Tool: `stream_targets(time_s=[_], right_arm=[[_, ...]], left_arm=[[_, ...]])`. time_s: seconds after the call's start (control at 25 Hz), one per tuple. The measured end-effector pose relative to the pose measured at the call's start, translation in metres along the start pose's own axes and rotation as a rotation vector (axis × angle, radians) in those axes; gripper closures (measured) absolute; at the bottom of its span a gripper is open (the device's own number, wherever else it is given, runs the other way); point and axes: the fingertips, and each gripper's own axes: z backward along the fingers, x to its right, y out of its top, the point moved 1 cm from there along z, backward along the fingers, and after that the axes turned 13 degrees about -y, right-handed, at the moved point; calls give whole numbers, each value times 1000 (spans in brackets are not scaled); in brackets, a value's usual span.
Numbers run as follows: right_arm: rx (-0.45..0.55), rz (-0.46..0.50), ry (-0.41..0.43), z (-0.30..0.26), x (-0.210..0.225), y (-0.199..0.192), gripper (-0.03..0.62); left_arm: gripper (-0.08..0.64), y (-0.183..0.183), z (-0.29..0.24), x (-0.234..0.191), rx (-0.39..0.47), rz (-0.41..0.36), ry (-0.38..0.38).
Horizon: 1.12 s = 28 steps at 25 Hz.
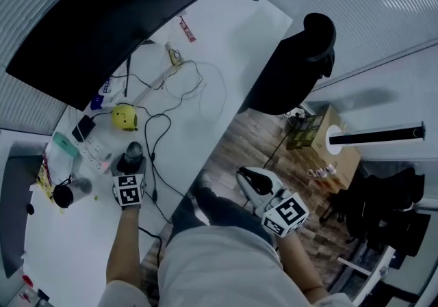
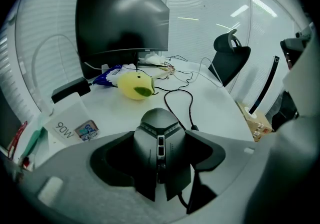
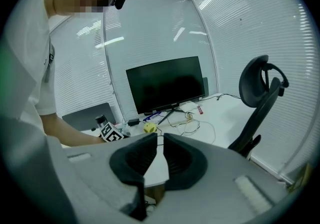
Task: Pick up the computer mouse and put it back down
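Observation:
A dark grey wired computer mouse (image 2: 158, 124) sits between the jaws of my left gripper (image 2: 159, 150), which is shut on its sides. In the head view the mouse (image 1: 133, 152) shows just ahead of the left gripper (image 1: 130, 165), over the white desk (image 1: 205, 66) near its front edge. I cannot tell whether the mouse touches the desk. Its black cable (image 2: 186, 103) trails off to the right. My right gripper (image 1: 254, 181) hangs off the desk beside the person's lap. In the right gripper view its jaws (image 3: 157, 143) stand almost together with nothing between them.
A yellow round toy (image 1: 124, 117) lies just beyond the mouse, below a big dark monitor (image 1: 102, 18). Loose cables (image 1: 198, 87) cross the desk. A cup (image 1: 63, 195) and a laptop (image 1: 12, 203) stand at the left. A black office chair (image 1: 294, 66) and a cardboard box (image 1: 321, 138) are on the floor to the right.

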Motion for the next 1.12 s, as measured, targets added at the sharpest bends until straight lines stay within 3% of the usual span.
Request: stream_targets(time_s=[1.12], right_arm=[[79,81,287,-41,-60,44,552]], left_arm=[[249,81,124,50,204,-40,48]])
